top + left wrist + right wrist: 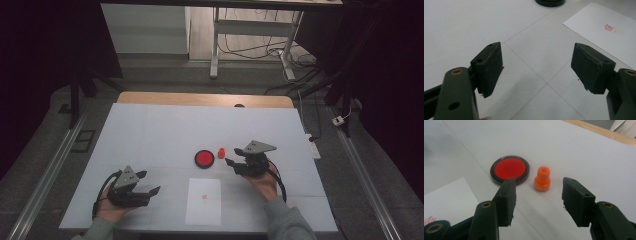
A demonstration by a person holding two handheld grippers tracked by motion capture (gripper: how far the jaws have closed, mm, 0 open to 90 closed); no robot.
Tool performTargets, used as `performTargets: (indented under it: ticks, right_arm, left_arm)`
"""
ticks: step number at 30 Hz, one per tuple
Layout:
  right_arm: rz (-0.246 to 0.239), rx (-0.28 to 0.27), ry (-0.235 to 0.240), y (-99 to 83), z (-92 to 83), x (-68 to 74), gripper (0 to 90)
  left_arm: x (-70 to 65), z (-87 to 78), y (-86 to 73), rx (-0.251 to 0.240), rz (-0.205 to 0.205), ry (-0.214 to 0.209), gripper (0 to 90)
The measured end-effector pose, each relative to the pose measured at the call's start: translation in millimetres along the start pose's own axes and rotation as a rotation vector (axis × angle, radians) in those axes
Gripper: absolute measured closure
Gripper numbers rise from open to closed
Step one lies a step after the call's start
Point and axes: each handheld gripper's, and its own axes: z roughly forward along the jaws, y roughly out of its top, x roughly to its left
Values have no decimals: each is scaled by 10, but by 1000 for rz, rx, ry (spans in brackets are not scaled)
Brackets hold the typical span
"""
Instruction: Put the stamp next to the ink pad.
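A: How much room is there on the table [150, 130]?

B: Plenty. The white top lies bare from the left edge across to the middle, and a strip of wood shows along its far edge. A white sheet of paper [203, 201] with a small red stamp mark lies near the front edge, between the two hands.

A: And the working things?

B: The round red ink pad [204, 159] in its black rim lies flat past the paper. The orange stamp [221, 152] stands just right of it, apart from it, long axis upright, narrow end up.

A: The hands?

B: The right gripper [234, 156] points left toward the stamp, jaws apart, nothing between them; the stamp stands free just ahead of the pads. The left gripper [150, 182], low at the front left, aims right toward the paper, jaws wide and empty
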Motion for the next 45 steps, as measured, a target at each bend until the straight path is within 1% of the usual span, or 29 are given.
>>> performTargets:
  ticks: [1,5,10,16,17,21,23,27,31,35,36,38,39,41,42,45]
  right_arm:
    - [3,-1,2,-22,-35,-1,444]
    - [-7,1,-15,-104,-183,-6,444]
    - [-11,-18,-27,-208,-399,-14,443]
    - [1,-41,-52,-380,-686,-58,442]
    - [10,-45,-55,-413,-740,-68,442]
    - [0,-34,-74,-504,-877,-91,442]
    - [3,-27,-81,-553,-935,-102,442]
    - [24,-24,-71,-660,-1031,-125,442]
    - [29,-21,-76,-730,-1107,-138,442]
    - [21,-24,-64,-765,-1134,-120,442]
    - [10,-11,-70,-769,-1147,-117,441]
    - [13,-14,-68,-782,-1155,-117,441]
    - [15,-11,-74,-785,-1161,-118,441]
    - [19,-16,-67,-791,-1165,-127,441]
    - [18,-13,-73,-791,-1169,-127,441]
    - [17,-14,-65,-792,-1168,-131,441]
  left_arm:
    - [6,0,-2,3,-1,-2,253]
    - [23,-2,-8,7,-8,-3,250]
    - [30,-20,-16,8,-11,-4,247]
    - [34,-31,-25,12,-17,-6,241]
    - [31,-30,-25,13,-18,-7,240]
    - [20,-30,-25,17,-16,-11,235]
    - [18,-35,-25,16,-17,-12,234]
    - [6,-49,-30,13,-21,-12,232]
    - [11,-57,-32,13,-19,-12,231]
    - [19,-60,-32,11,-20,-11,230]
    - [17,-59,-31,12,-19,-12,230]
    - [12,-54,-30,13,-20,-11,229]
    - [12,-52,-29,14,-18,-13,229]
    - [12,-50,-29,14,-18,-13,229]
    - [13,-51,-29,14,-18,-12,229]
    - [14,-52,-30,14,-21,-12,229]
